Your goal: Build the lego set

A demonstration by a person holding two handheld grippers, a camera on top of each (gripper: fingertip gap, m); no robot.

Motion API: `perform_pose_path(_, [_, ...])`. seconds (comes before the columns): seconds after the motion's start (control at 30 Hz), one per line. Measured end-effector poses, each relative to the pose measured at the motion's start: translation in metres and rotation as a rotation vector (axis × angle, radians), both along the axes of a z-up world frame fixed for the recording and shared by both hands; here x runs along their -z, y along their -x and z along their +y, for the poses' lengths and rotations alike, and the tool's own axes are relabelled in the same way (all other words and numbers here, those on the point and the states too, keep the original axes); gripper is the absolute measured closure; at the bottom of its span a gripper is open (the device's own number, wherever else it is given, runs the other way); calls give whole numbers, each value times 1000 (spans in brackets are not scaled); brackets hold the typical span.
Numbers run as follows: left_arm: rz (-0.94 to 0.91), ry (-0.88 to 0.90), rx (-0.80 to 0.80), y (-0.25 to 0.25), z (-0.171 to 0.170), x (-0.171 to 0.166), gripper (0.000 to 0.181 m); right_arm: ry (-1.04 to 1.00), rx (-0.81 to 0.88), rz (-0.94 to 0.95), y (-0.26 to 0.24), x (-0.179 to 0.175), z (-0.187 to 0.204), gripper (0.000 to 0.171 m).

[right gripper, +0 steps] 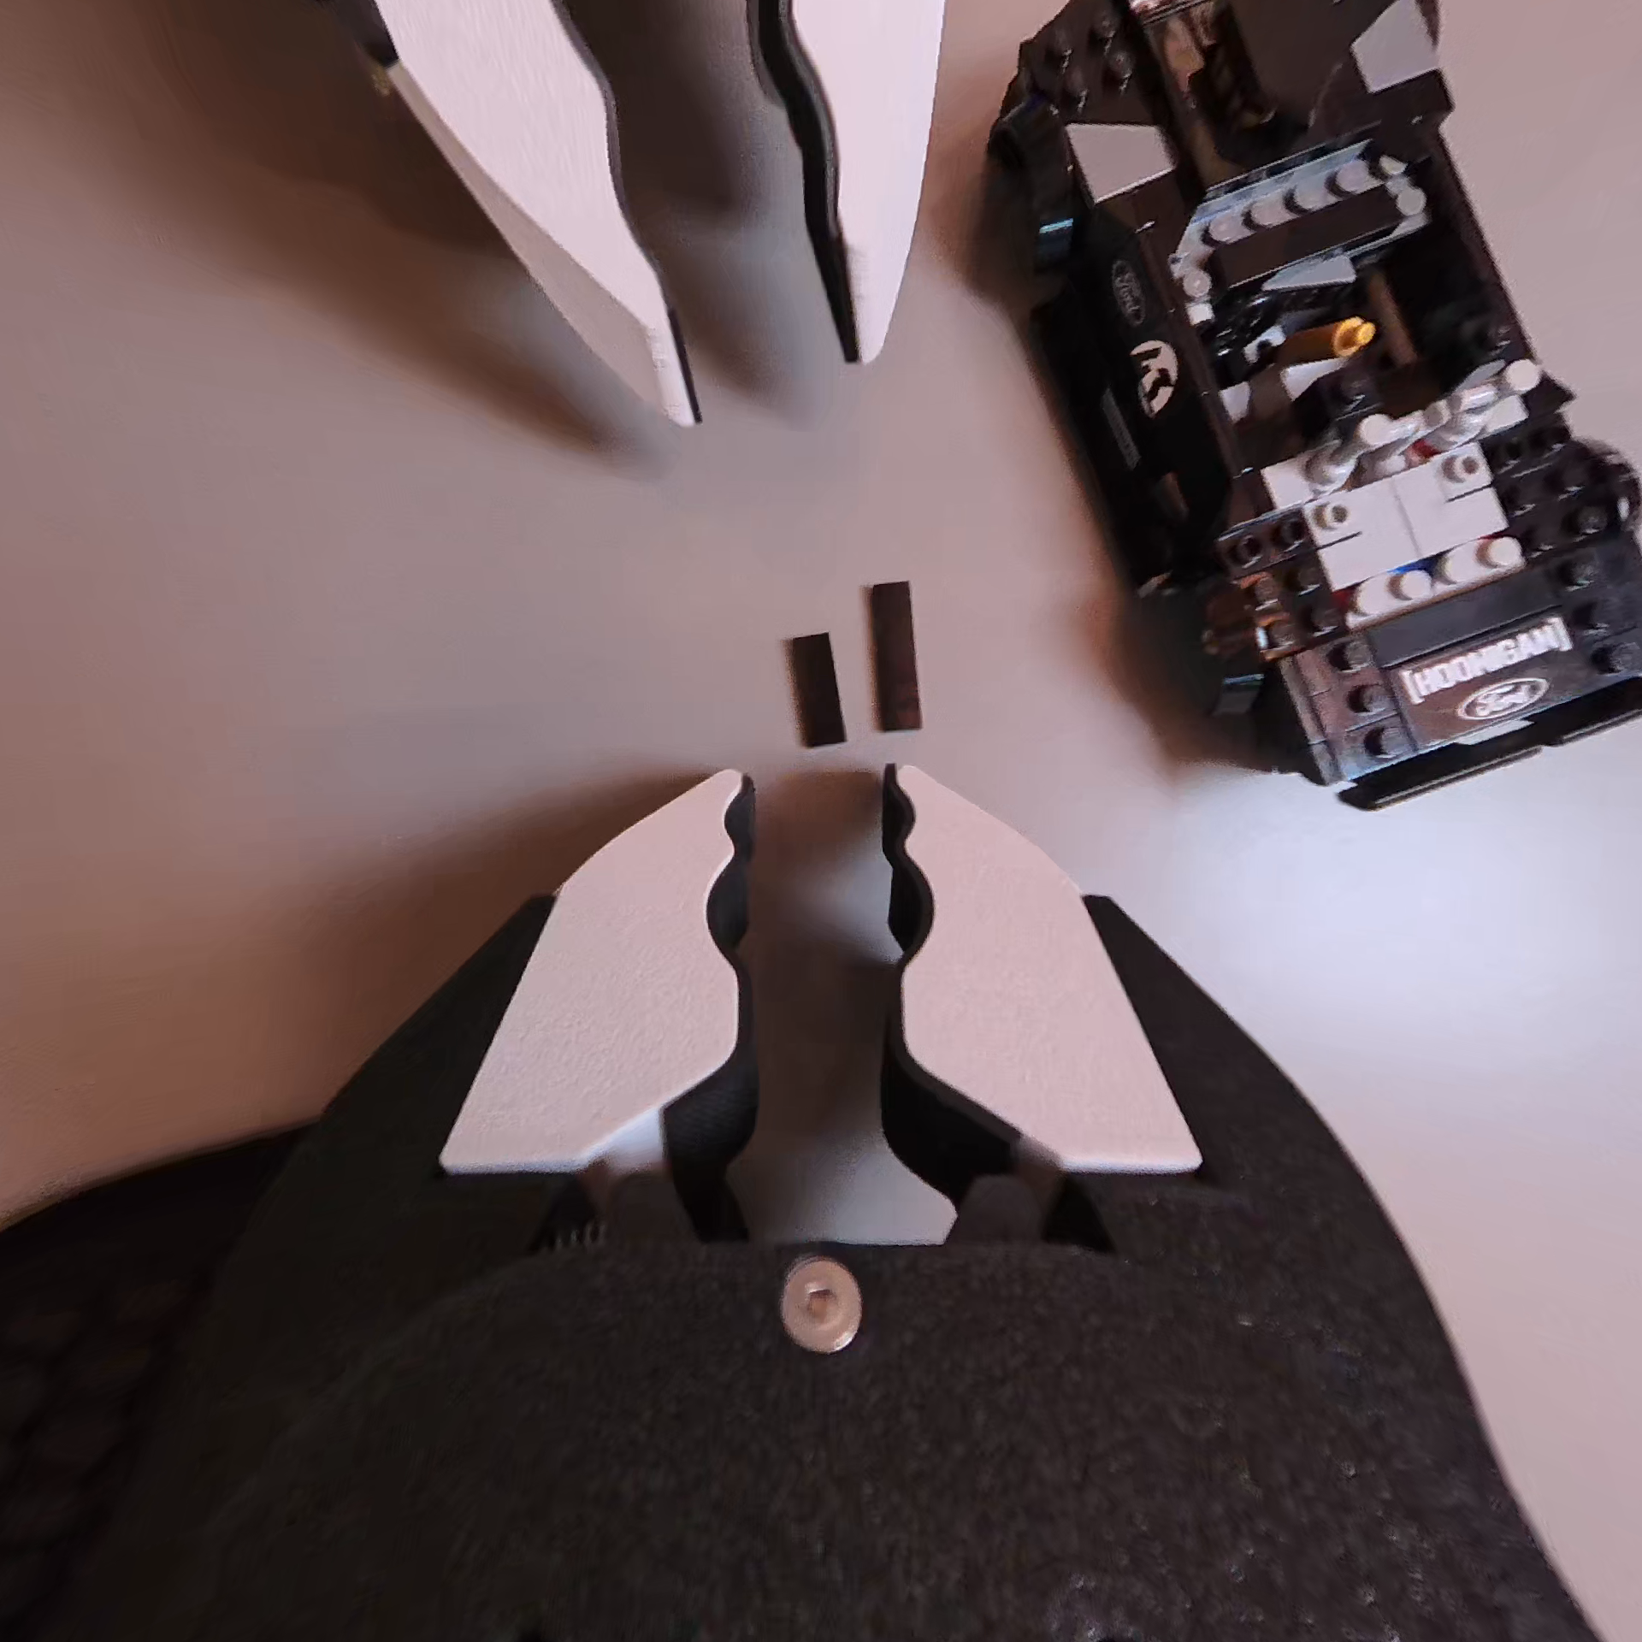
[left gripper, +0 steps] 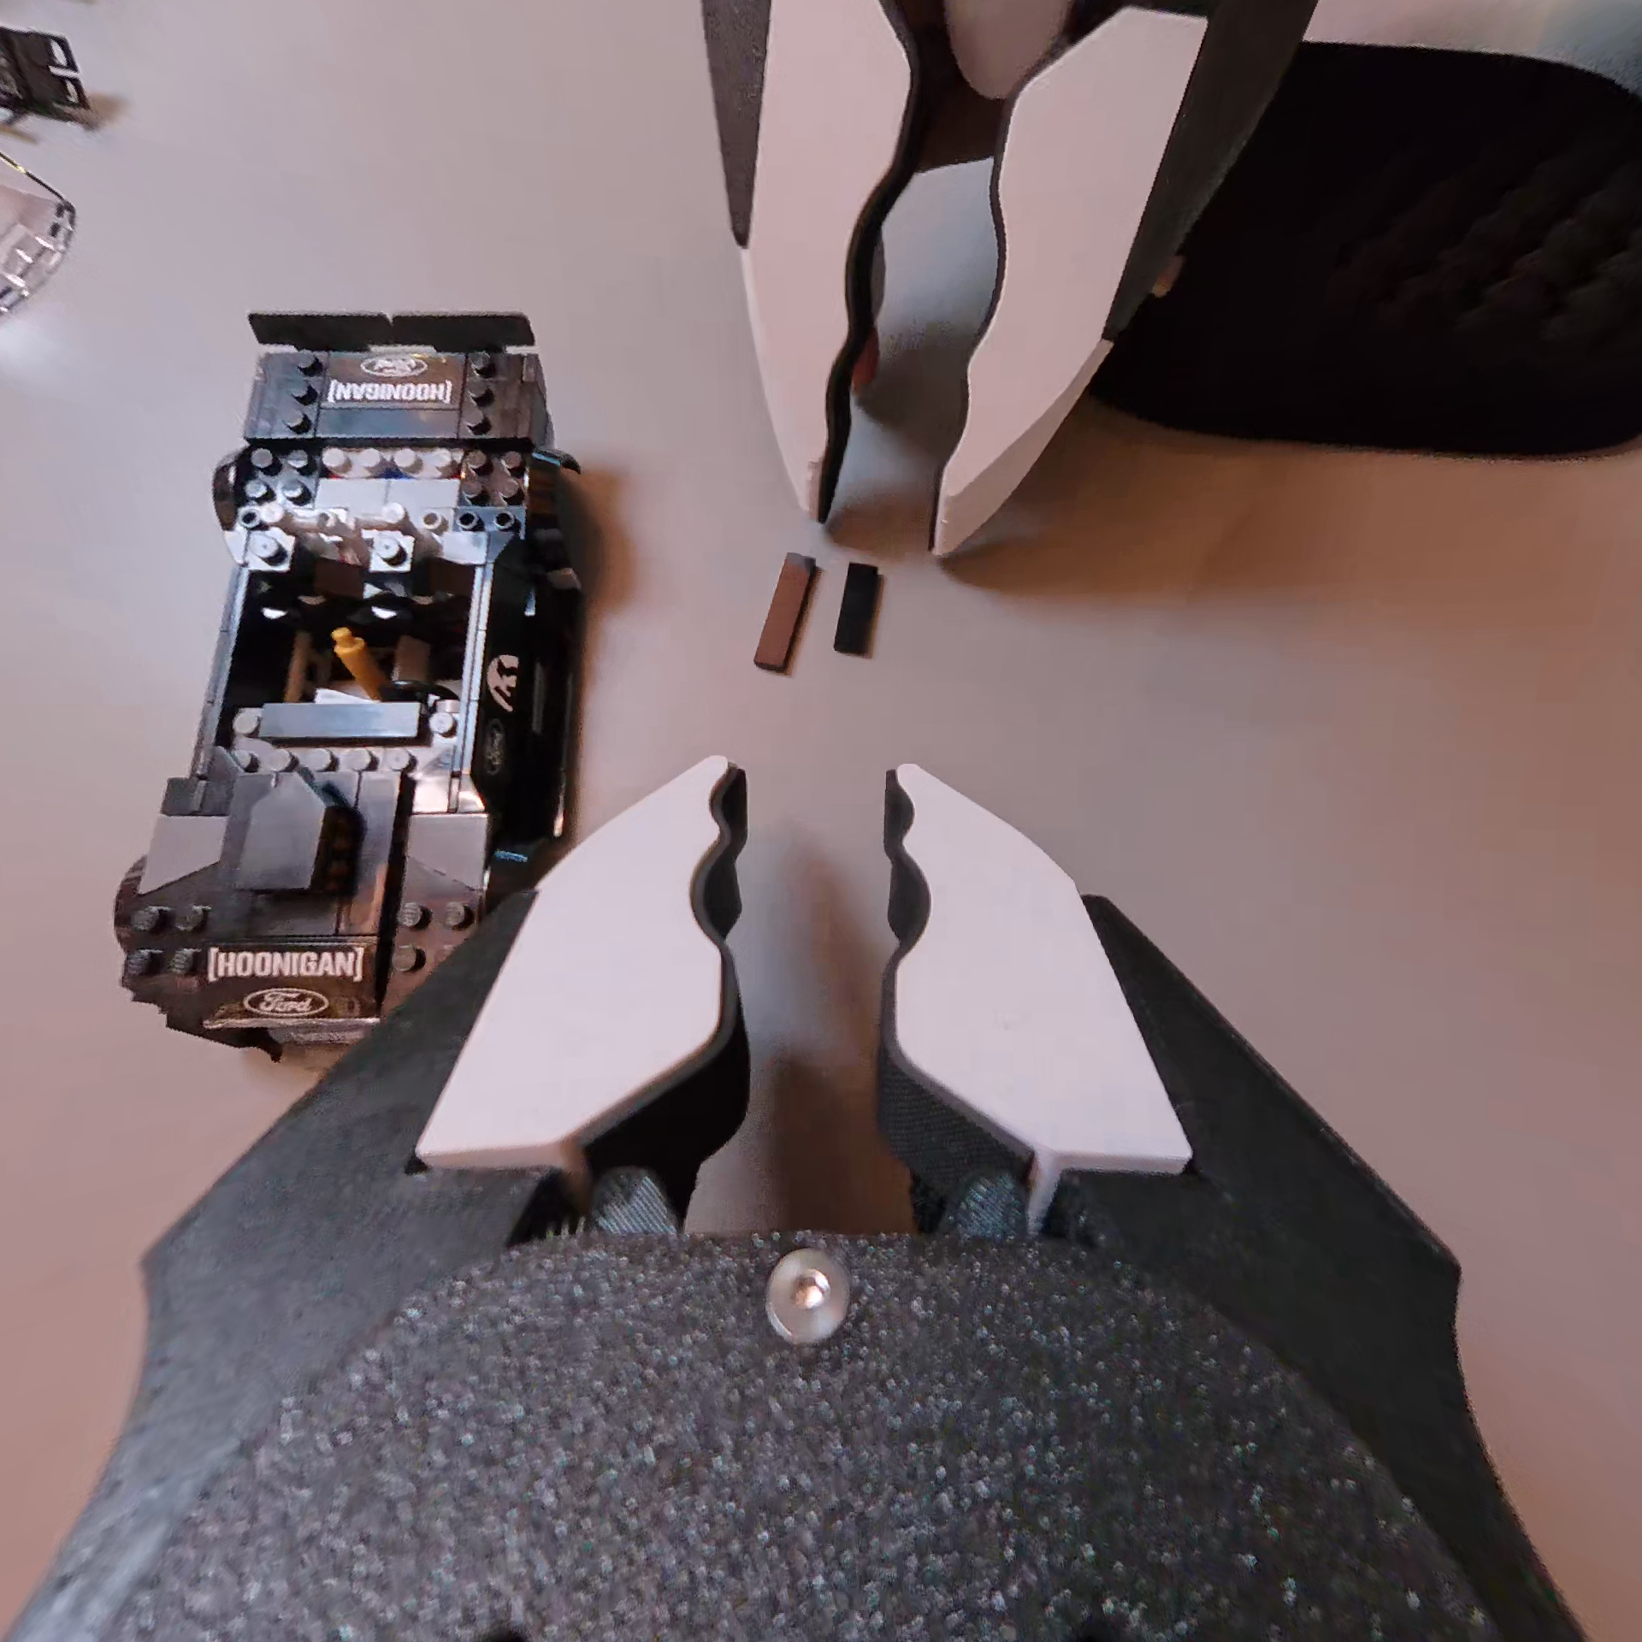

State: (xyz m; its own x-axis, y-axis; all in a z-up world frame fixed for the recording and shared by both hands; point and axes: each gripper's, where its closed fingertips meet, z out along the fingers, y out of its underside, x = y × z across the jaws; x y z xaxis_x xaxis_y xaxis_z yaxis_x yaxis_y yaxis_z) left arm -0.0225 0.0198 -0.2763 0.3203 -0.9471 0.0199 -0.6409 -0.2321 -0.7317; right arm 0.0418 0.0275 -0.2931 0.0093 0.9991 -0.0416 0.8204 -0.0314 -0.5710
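A roofless black lego car (left gripper: 355,693) sits at nine o'clock of two flat dark tiles (left gripper: 784,609) lying between the facing left gripper (left gripper: 816,782) and right gripper (right gripper: 817,782), jaws spread, both empty.

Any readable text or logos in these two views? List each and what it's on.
I don't copy wording; places only.
Lego car near end: white lettering on a black tile, oval badge below it.
Far end: matching lettered tile and far oval badge.
Side panel: white emblem, small oval badge.
Two loose tiles: blank.
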Motion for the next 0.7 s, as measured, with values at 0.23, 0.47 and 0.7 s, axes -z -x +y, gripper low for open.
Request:
perform_pose_path(0.23, [-5, -33, 11, 0, -4, -7, 151, 7, -2, -26, 3, 3, -3, 143])
perform_pose_path(0.47, [-55, -98, -23, 10, -2, -26, 154, -16, 0, -43, 13, 3, 6, 143])
perform_pose_path(0.7, [-242, -248, -246, 75, 16, -96, 157, -38, 107, 129, 15, -24, 19, 143])
